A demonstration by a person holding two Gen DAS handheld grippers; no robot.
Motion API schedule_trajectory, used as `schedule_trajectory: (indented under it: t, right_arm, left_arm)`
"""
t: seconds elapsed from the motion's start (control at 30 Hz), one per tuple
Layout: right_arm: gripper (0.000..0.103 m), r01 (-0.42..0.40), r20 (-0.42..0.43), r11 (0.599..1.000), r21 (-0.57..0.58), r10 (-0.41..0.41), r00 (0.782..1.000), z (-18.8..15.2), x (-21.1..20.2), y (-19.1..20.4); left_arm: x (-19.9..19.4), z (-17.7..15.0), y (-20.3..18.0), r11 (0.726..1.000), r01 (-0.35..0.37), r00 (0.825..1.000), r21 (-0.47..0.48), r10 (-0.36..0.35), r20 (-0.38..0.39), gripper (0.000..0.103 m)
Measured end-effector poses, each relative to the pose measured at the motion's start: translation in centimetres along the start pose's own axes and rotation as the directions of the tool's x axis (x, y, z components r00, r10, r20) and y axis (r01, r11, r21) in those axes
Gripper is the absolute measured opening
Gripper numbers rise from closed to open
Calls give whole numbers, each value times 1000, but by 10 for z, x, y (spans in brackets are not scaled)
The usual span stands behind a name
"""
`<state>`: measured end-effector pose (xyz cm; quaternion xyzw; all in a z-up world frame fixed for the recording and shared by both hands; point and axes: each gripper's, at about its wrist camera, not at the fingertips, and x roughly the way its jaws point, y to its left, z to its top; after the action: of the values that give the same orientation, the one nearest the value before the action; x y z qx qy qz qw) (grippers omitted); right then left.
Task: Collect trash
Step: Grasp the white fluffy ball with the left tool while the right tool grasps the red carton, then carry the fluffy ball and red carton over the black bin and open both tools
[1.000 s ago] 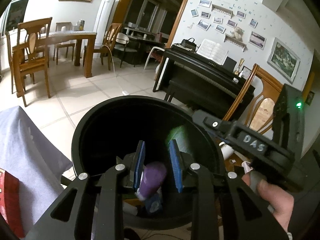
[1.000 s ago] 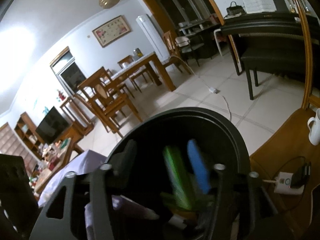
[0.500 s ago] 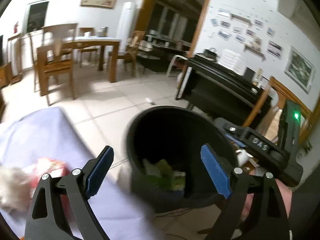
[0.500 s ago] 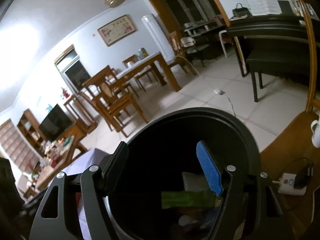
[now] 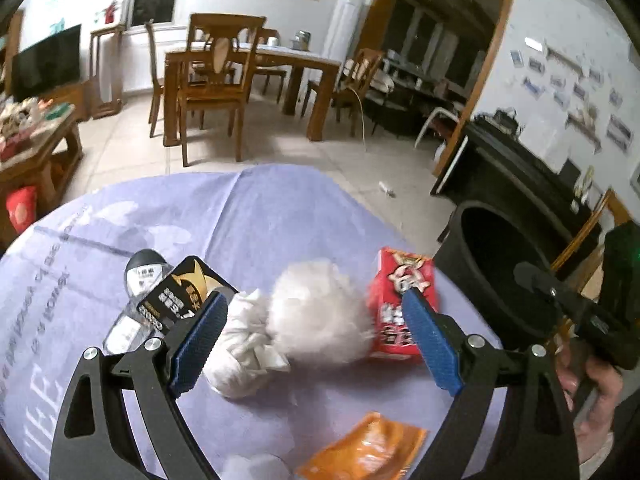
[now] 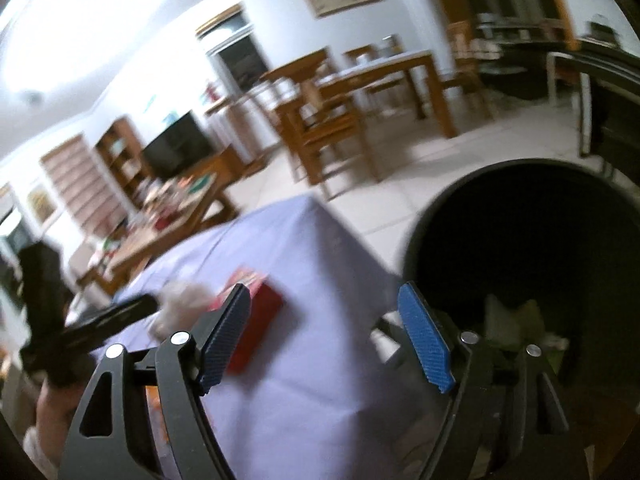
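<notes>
My left gripper (image 5: pixel 316 336) is open and empty above the lilac tablecloth (image 5: pixel 248 220). Between its fingers lie a white fluffy wad (image 5: pixel 320 312) and a crumpled white tissue (image 5: pixel 240 352). A red snack box (image 5: pixel 400 304) lies at the right finger. A black-and-gold packet (image 5: pixel 180 296) and a clear bottle with a dark cap (image 5: pixel 140 280) lie on the left. An orange wrapper (image 5: pixel 368 448) lies near me. The black bin (image 5: pixel 500 280) stands at the right of the table. My right gripper (image 6: pixel 324 340) is open and empty between the red box (image 6: pixel 256 332) and the bin (image 6: pixel 520 280), which holds trash (image 6: pixel 512 320).
Beyond the table are a wooden dining table with chairs (image 5: pixel 224 76), a low table with clutter (image 5: pixel 32 128) on the left and a black piano (image 5: pixel 512 168) on the right. A wooden chair (image 5: pixel 588 228) stands behind the bin. A tiled floor (image 5: pixel 280 148) lies between.
Both grippers opened over the bin and dropped their trash in it. Both then swung left, the left one out over the table above the remaining trash.
</notes>
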<state>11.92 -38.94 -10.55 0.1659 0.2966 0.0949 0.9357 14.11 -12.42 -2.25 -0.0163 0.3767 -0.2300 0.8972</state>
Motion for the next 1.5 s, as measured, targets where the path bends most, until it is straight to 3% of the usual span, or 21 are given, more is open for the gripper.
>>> schedule_trajectory:
  t: [0.07, 0.27, 0.37, 0.47, 0.6, 0.73, 1.0, 1.07, 1.13, 1.17, 1.33, 1.5]
  right_arm:
    - [76, -12, -29, 1000, -25, 11, 1000, -5, 8, 18]
    - [76, 1, -79, 998, -56, -5, 997, -8, 16, 43]
    - [76, 5, -99, 997, -73, -12, 995, -7, 22, 56]
    - [76, 1, -131, 996, -87, -13, 991, -4, 34, 64]
    - [76, 11, -187, 992, -127, -35, 982, -1, 56, 82]
    - [77, 26, -241, 986, -164, -66, 968, -4, 80, 103]
    - [76, 82, -252, 966, -245, -145, 957, 1, 108, 125]
    - [63, 82, -251, 960, -269, -152, 956, -2, 113, 133]
    - [35, 32, -271, 965, -262, -105, 957, -3, 115, 135]
    - [32, 34, -270, 964, -265, -108, 957, -5, 115, 137]
    - [32, -36, -198, 981, -191, -3, 980, 1, 86, 123]
    - [32, -36, -64, 993, -109, 29, 998, 12, 32, 90]
  left_arm:
    - [12, 4, -8, 998, -11, 1000, 60, 12, -20, 87]
    - [46, 2, -9, 994, 34, 994, 101, -24, -104, 47]
    - [42, 1, -6, 994, 37, 996, 105, -27, -91, 40]
    - [23, 4, 5, 996, 74, 997, 52, -73, -23, 39]
    - [-17, 20, 23, 994, 105, 986, -35, -100, 136, 38]
    - [-38, 23, 32, 990, 127, 973, -66, -112, 203, 39]
    - [-40, 19, 31, 989, 136, 968, -59, -121, 219, 39]
    - [-41, 19, 31, 989, 139, 967, -56, -124, 222, 39]
    - [-40, 16, 33, 989, 138, 967, -51, -123, 223, 39]
    - [-38, 17, 34, 989, 138, 967, -51, -124, 223, 39]
    - [-36, 15, 34, 988, 144, 966, -63, -127, 223, 39]
    - [-32, 10, 23, 984, 172, 965, -54, -157, 210, 39]
